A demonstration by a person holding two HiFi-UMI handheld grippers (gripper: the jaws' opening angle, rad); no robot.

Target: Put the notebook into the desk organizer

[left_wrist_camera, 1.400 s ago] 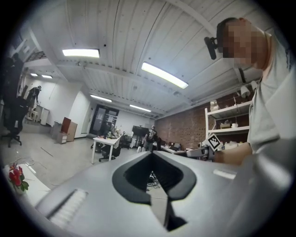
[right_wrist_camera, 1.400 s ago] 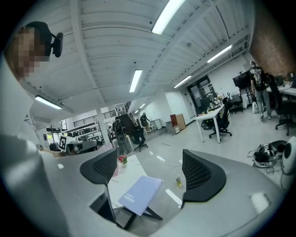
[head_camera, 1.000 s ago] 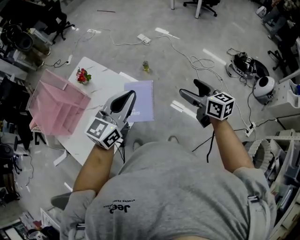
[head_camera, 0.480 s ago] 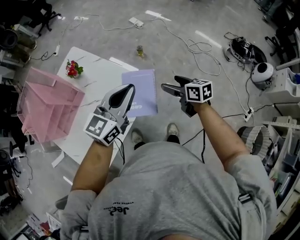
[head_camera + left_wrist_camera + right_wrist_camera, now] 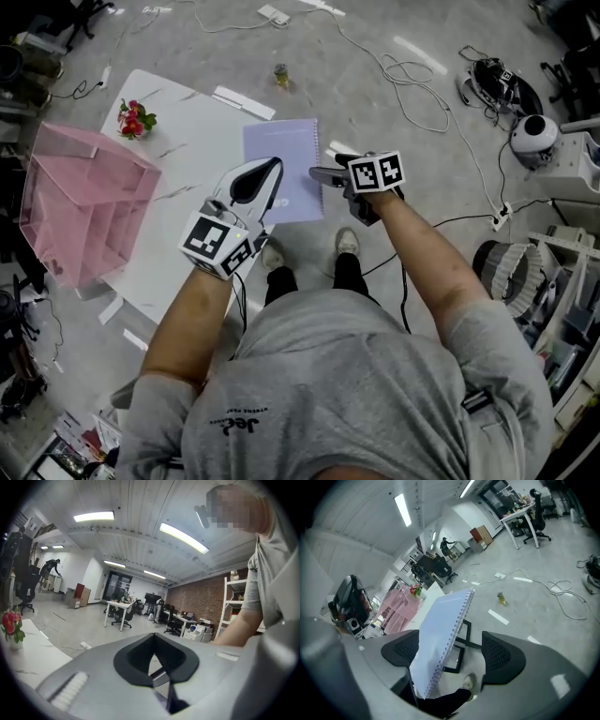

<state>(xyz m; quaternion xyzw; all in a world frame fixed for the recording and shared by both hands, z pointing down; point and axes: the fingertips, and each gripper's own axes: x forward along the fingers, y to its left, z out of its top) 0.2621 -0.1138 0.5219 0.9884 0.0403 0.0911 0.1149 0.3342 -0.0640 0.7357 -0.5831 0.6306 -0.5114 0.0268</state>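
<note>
Notebook: a lavender spiral-bound notebook [image 5: 281, 159] is lying on the white table [image 5: 187, 141], its wire spine hanging past the table's edge.
Right gripper: the right gripper [image 5: 322, 174] is reaching in at the spine side. Its jaws are spread wide with the notebook's edge between them, nearer the left pad, and nothing is clamped.
Left gripper: the left gripper [image 5: 270, 171] is hovering over the notebook's near corner, jaws pressed together on nothing.
Desk organizer: the pink desk organizer [image 5: 80, 202] is standing at the table's other end, well apart from the notebook, with bare tabletop between.
Around: red flowers [image 5: 134, 120] are sitting near the organizer; a small bottle [image 5: 281, 75] and loose cables [image 5: 412, 75] are lying on the floor.
Hard to make out: the left gripper is covering the cover's print.
</note>
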